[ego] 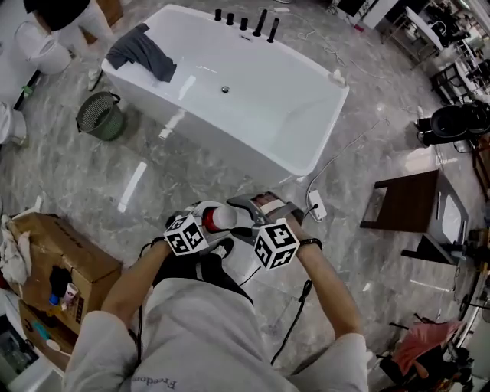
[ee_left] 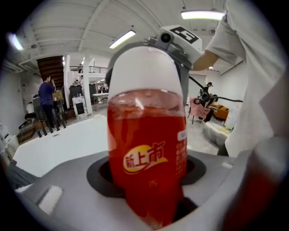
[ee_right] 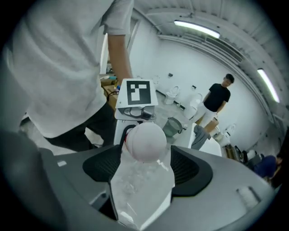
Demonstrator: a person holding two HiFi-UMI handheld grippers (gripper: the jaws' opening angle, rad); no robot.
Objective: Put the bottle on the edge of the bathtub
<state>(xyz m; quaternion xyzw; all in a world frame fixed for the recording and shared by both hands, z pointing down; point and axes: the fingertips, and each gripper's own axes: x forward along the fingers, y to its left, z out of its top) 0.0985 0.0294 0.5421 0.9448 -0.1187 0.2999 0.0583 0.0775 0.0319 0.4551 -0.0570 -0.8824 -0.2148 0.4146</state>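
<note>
A clear bottle [ego: 223,218] of red drink with a yellow label lies across between my two grippers, close in front of my body. My left gripper [ego: 207,220] is shut on the bottle [ee_left: 146,153], whose red body fills the left gripper view between the grey jaws. My right gripper [ego: 243,213] faces it with its jaws wide open. The bottle's pale rounded end [ee_right: 145,142] sits between its pads without being pressed. The white bathtub [ego: 318,149] stands on the marble floor ahead of me.
A grey cloth [ego: 142,50] hangs over the tub's far left rim, and black taps [ego: 245,21] line its far end. Around it are a green bin [ego: 100,115], a cardboard box [ego: 65,264], a dark wooden stool [ego: 406,203] and a power strip [ego: 316,205] with cable.
</note>
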